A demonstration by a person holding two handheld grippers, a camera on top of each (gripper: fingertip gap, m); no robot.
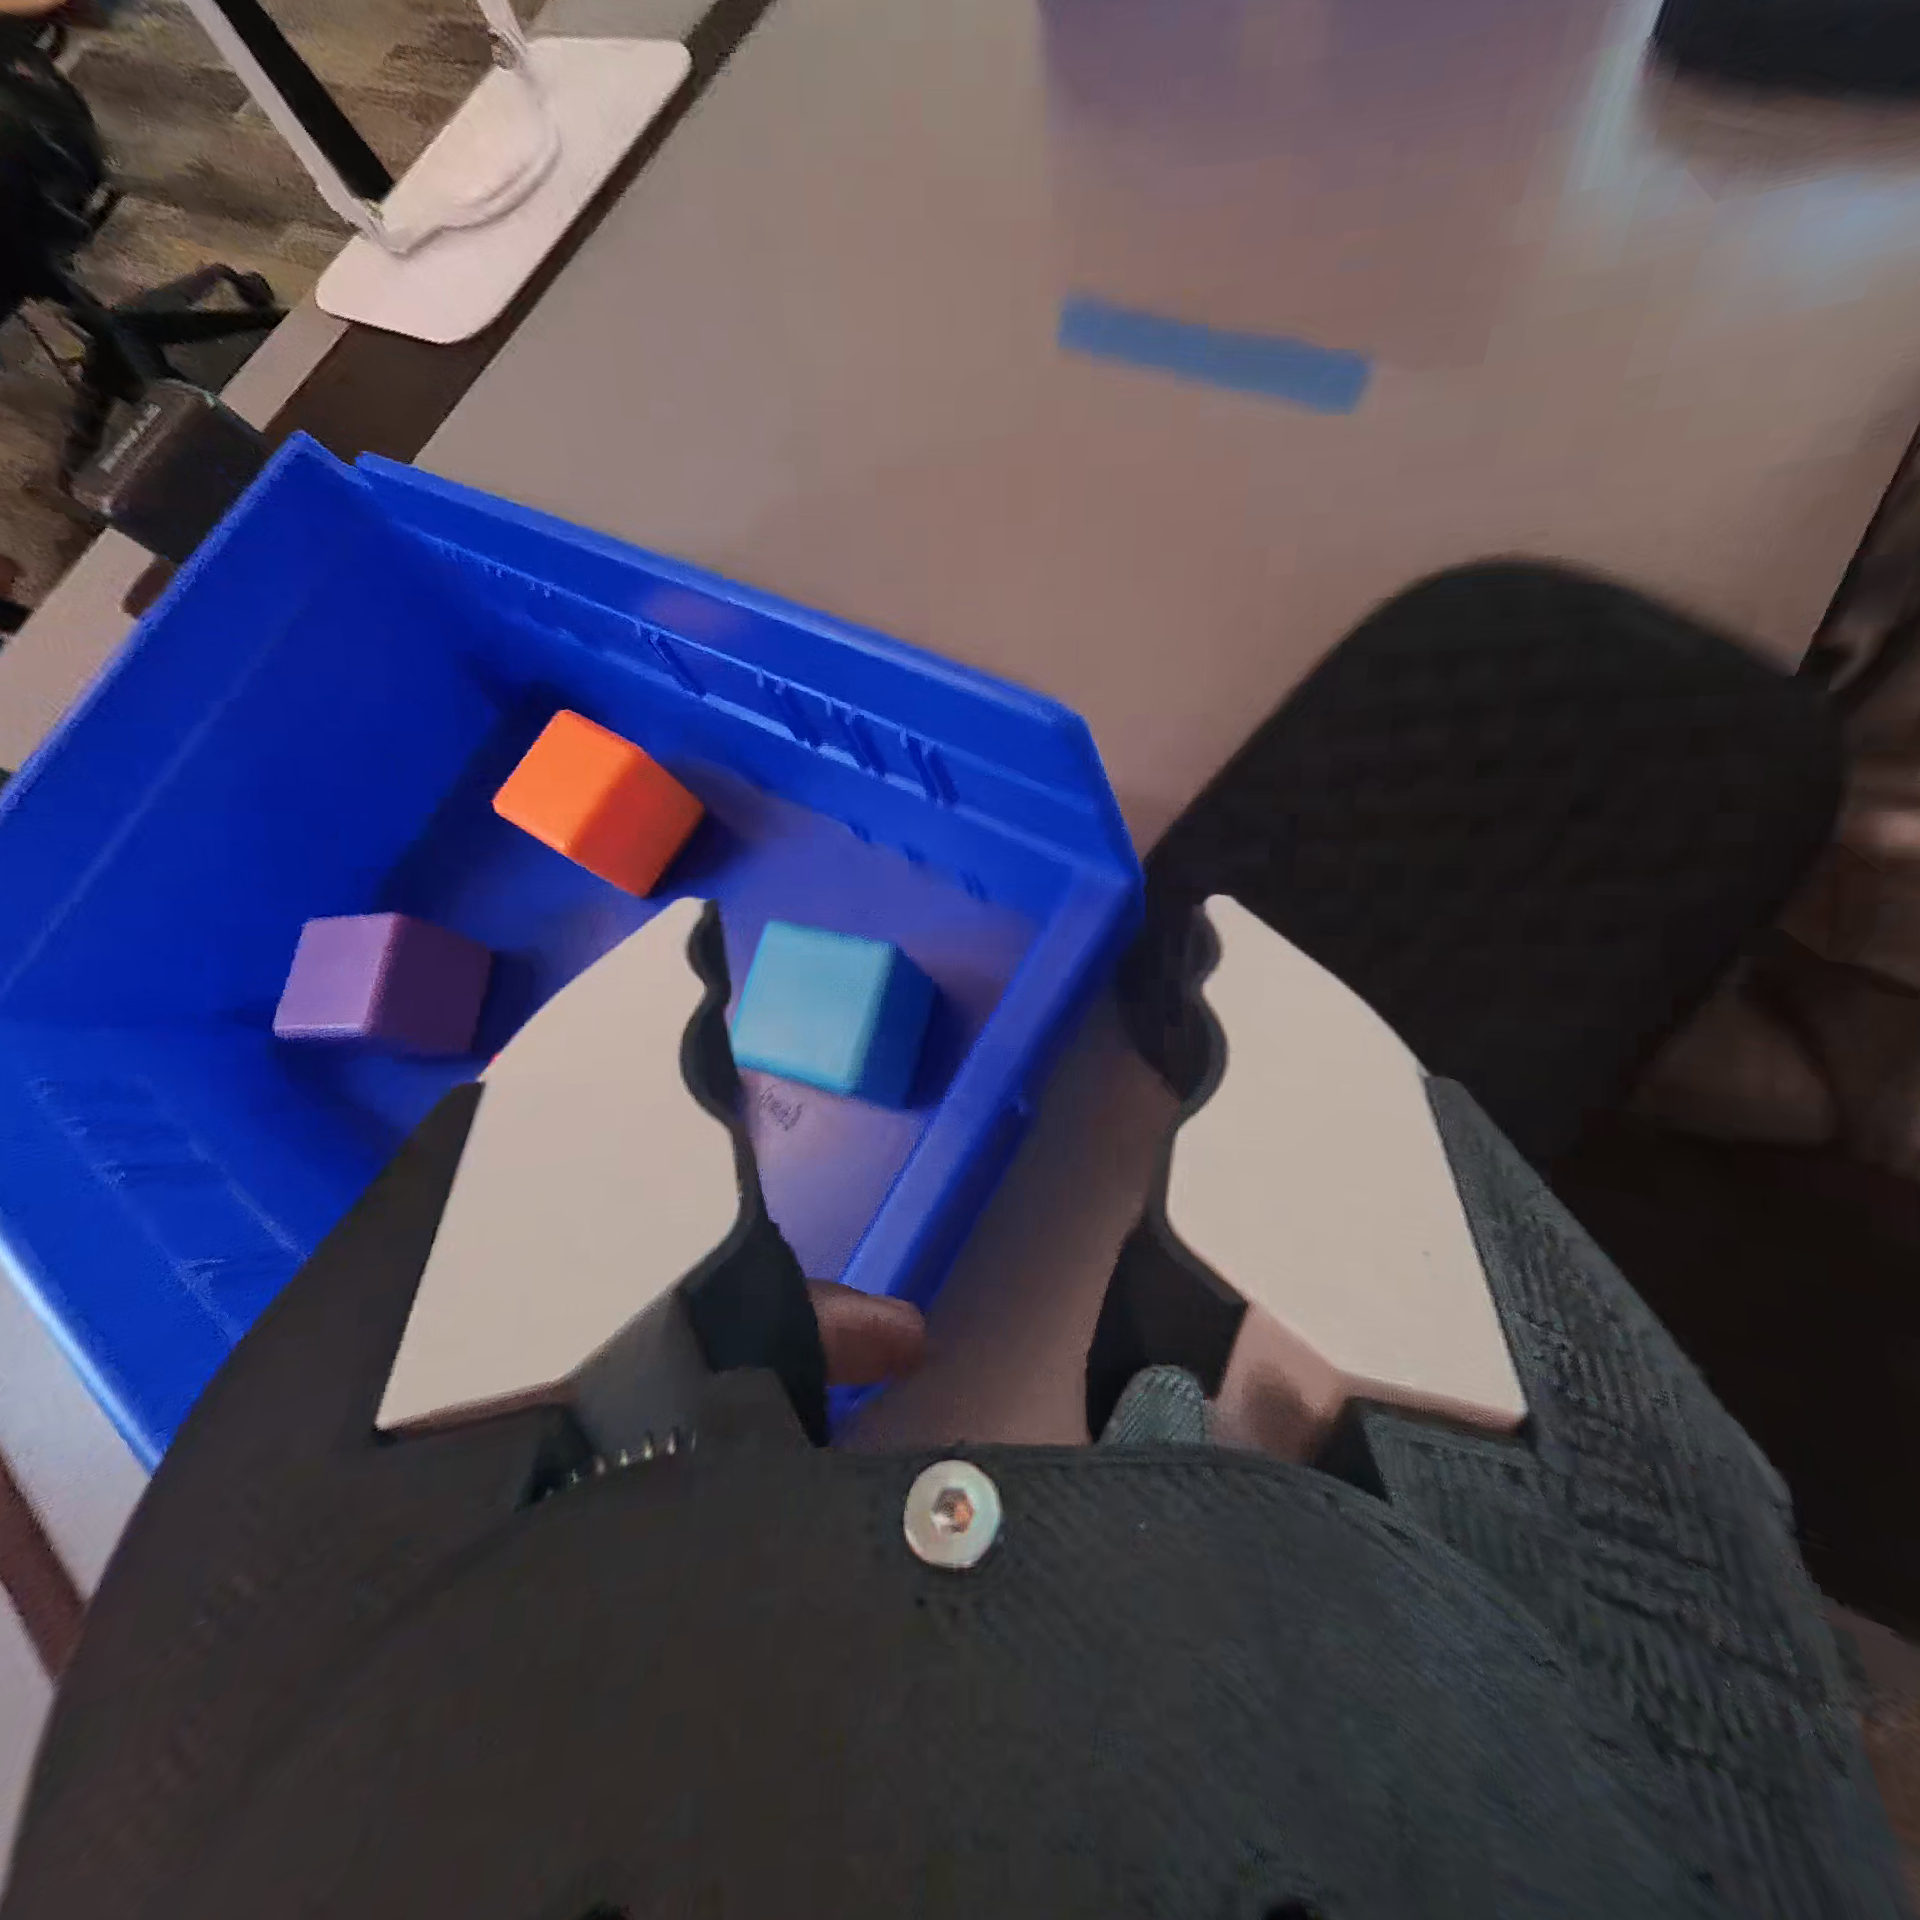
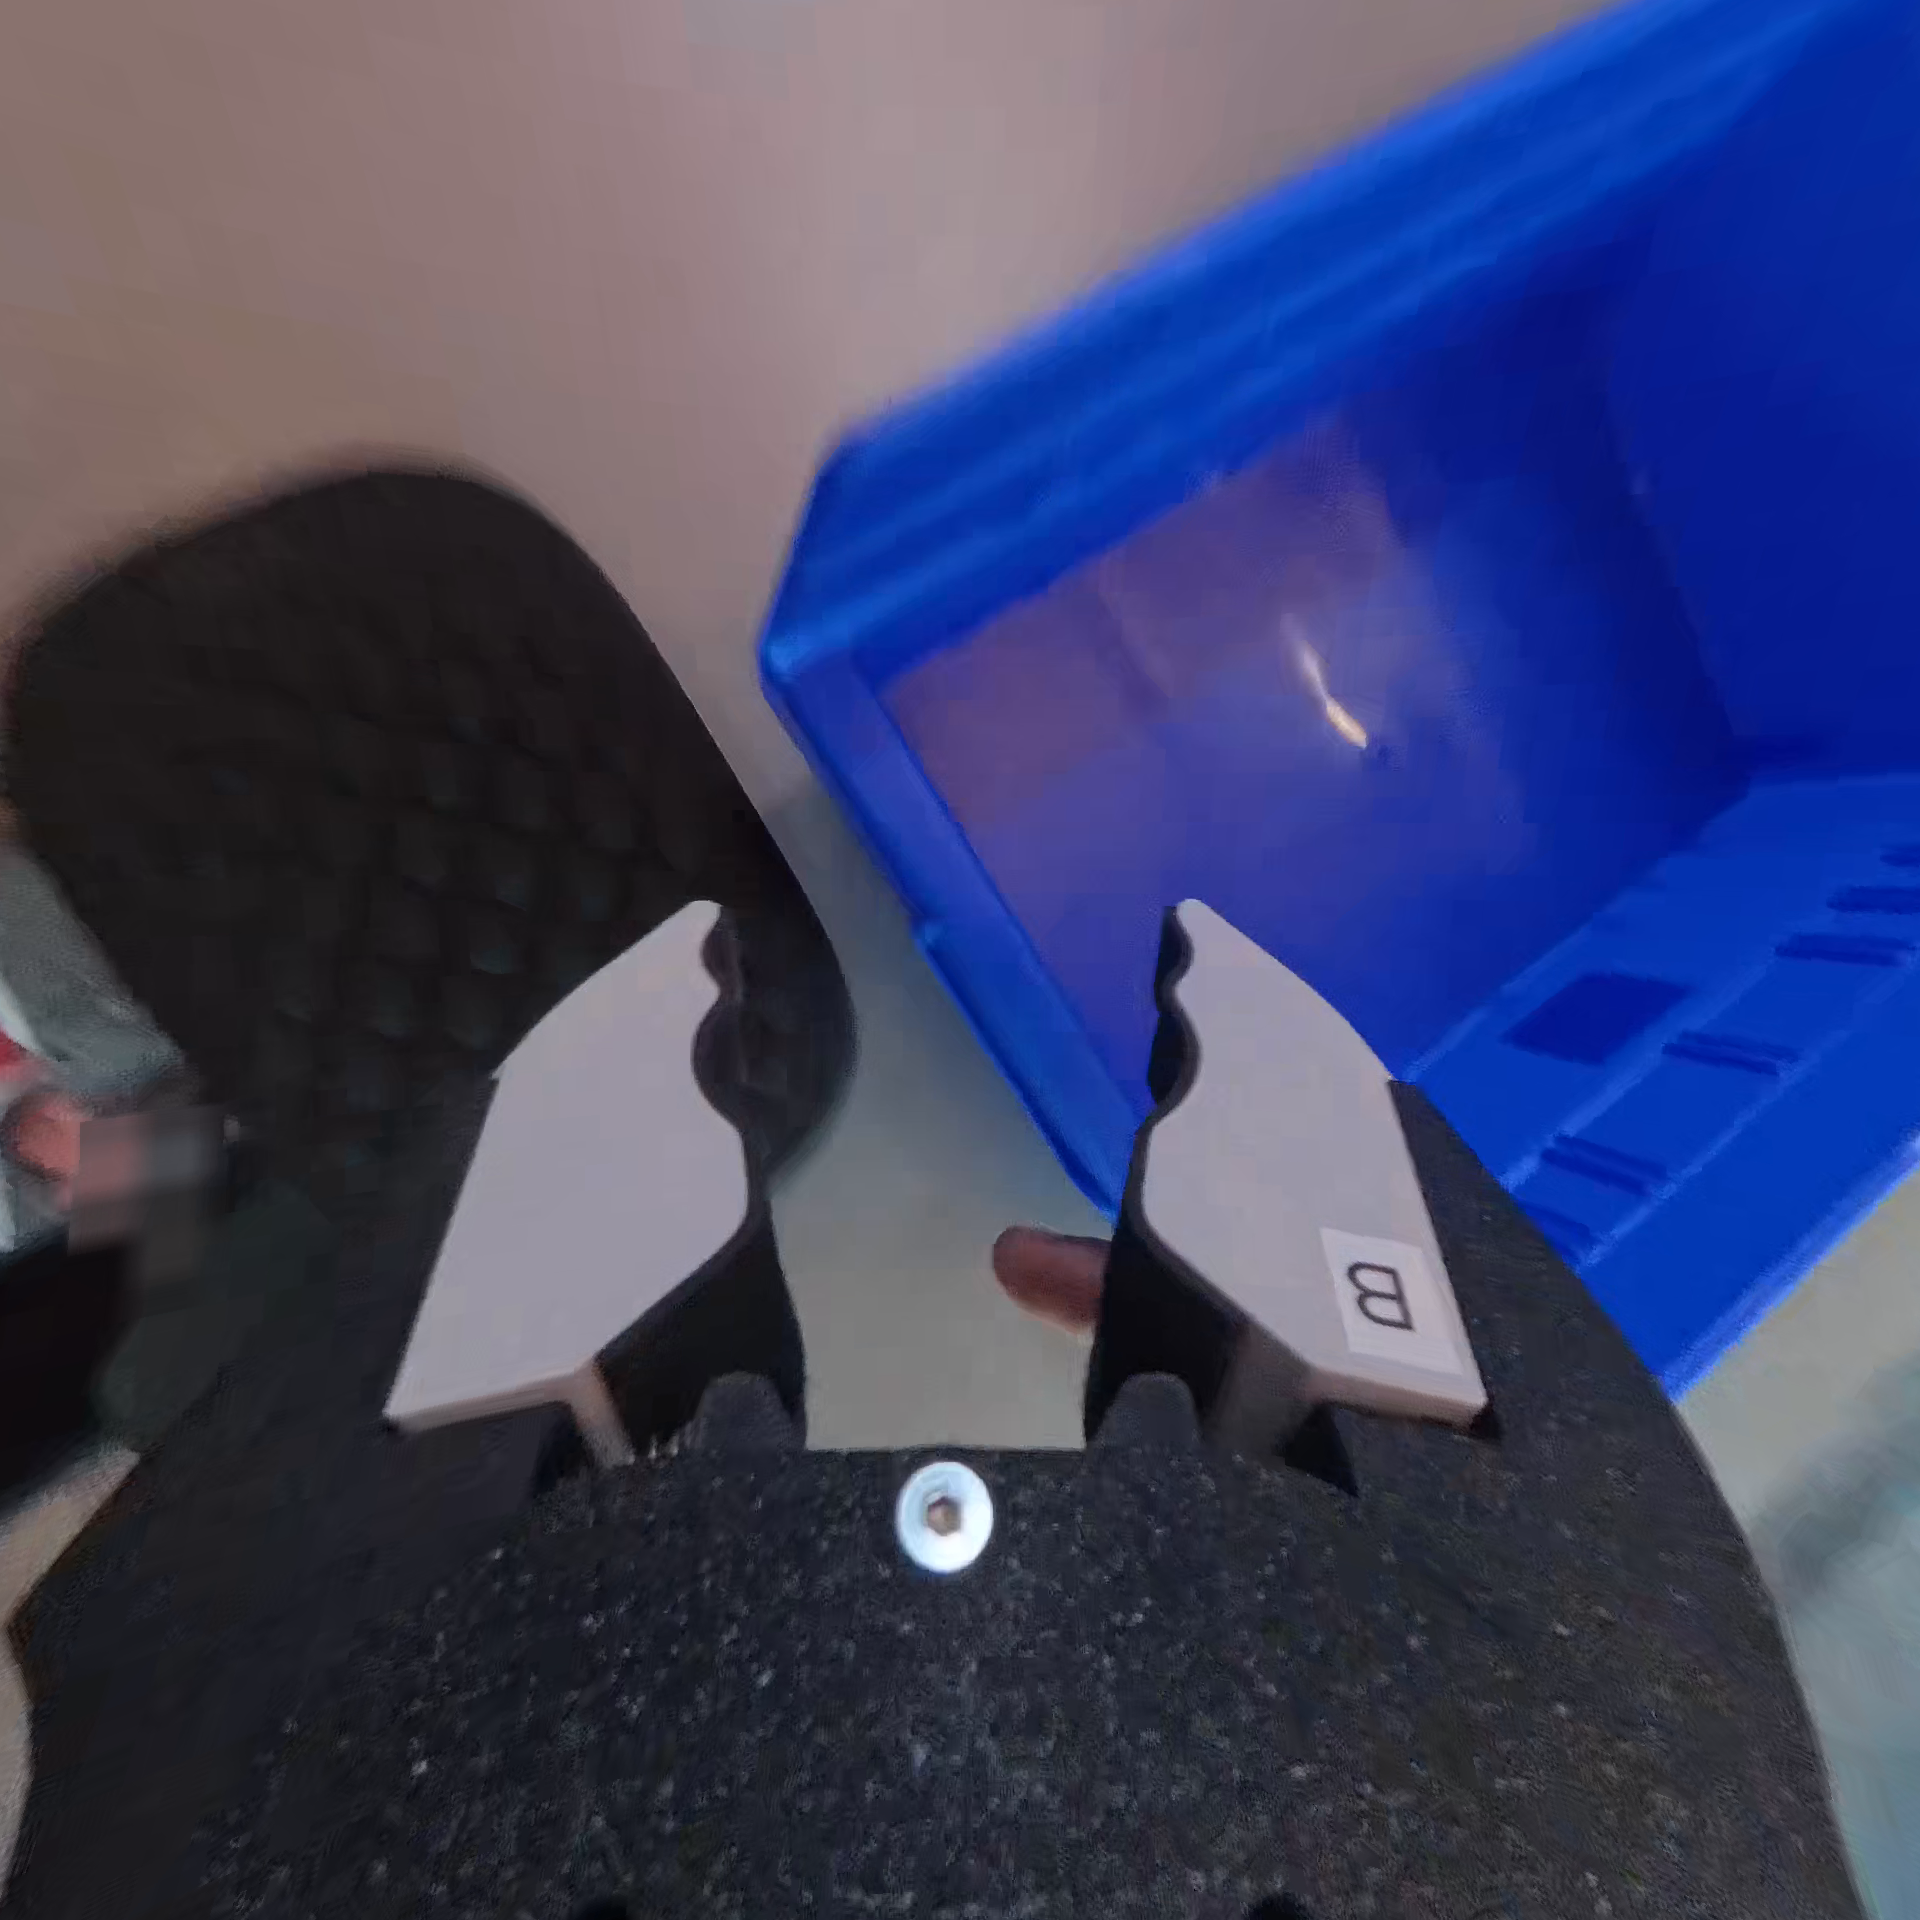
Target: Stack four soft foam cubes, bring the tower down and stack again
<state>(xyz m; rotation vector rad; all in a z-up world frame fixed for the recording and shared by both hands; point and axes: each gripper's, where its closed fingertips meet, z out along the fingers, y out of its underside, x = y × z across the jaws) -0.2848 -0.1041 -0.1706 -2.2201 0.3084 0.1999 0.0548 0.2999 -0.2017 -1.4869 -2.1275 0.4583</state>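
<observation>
A blue plastic bin [image 1: 208,779] sits on the table and holds three foam cubes: an orange cube [image 1: 597,800], a purple cube [image 1: 379,987] and a light blue cube [image 1: 826,1003]. A sliver of red shows at the edge of my left finger; I cannot tell what it is. My left gripper [image 1: 956,935] is open and empty over the bin's near right corner, with the light blue cube just beyond its left finger. My right gripper [image 2: 951,914] is open and empty beside the bin [image 2: 1247,779], over its left wall. No cubes show in the right wrist view.
A black mesh chair back [image 1: 1455,831] stands at the table edge next to the bin and also shows in the right wrist view [image 2: 364,831]. A blue tape strip [image 1: 1210,353] lies farther out on the table. A white stand base [image 1: 499,208] sits at the far left.
</observation>
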